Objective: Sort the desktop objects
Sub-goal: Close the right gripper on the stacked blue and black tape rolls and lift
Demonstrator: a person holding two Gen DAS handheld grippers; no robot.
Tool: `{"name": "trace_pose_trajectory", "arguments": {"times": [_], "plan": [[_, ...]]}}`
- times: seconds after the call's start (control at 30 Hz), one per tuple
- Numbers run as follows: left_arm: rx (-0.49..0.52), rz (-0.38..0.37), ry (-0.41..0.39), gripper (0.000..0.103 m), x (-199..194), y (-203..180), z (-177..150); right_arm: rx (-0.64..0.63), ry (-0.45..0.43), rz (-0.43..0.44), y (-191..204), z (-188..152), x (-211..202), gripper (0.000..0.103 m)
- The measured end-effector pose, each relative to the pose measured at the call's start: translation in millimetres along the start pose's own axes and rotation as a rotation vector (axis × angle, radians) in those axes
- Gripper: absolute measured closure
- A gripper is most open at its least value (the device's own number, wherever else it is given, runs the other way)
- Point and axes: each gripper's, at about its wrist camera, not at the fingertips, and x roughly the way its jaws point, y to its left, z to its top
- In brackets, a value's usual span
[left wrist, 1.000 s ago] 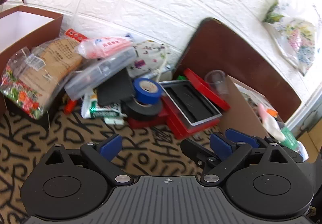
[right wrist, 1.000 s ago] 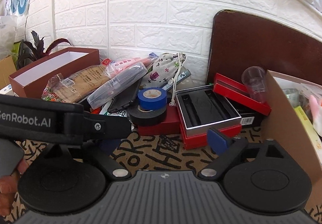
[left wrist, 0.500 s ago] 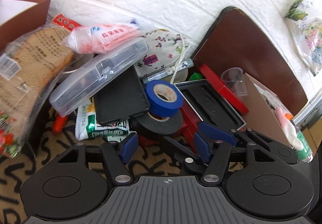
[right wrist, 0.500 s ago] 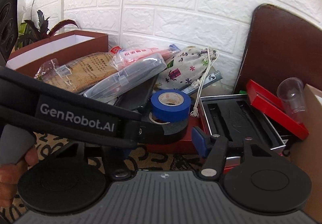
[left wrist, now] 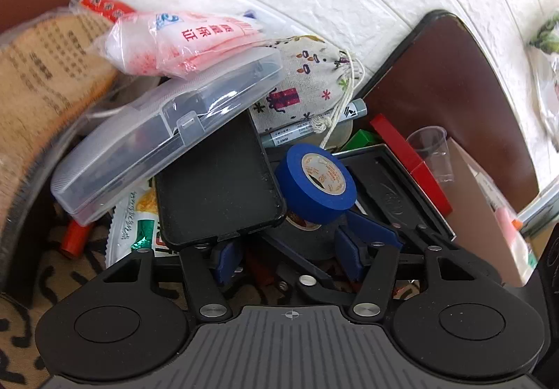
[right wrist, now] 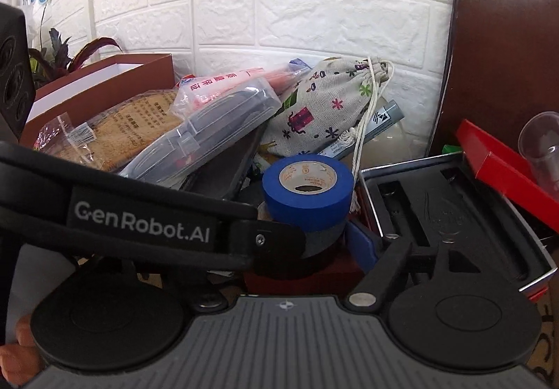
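Note:
A blue tape roll [left wrist: 316, 183] sits on top of a black tape roll [left wrist: 304, 237], which rests on a red box. My left gripper [left wrist: 288, 251] is open, its blue pads on either side of the black roll. In the right wrist view the blue roll [right wrist: 307, 191] stands on the black roll [right wrist: 321, 239]. My right gripper [right wrist: 300, 249] is open close behind the rolls; only its right pad shows, the left finger is hidden by the left gripper's body [right wrist: 139, 221].
A black phone [left wrist: 216, 186] leans under a clear plastic case [left wrist: 164, 134]. A cloth pouch [left wrist: 307, 85], a grey marker [left wrist: 314, 127], snack bags [left wrist: 181, 39] and an open red tray box [left wrist: 394, 179] crowd the wall. A plastic cup [left wrist: 431, 153] stands right.
Both grippers have moved forward towards the tape rolls. The left gripper's fingers have narrowed and now straddle the black roll.

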Motion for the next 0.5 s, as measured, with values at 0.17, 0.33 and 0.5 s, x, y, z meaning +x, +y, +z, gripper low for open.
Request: {"name": "trace_pose_trajectory", "arguments": {"times": [0.17, 0.33, 0.5], "plan": [[0.036, 0.019, 0.013, 0.031, -8, -8, -4, 0.009, 0.02, 0.019, 1, -1, -7, 0.023], [0.036, 0.04, 0.041, 0.032, -25, -18, -26, 0.012, 0.054, 0.041, 7, -13, -32, 0.023], [0.05, 0.053, 0.105, 0.031, -52, -32, -69, 0.054, 0.114, 0.08, 15, -40, -73, 0.023]]}}
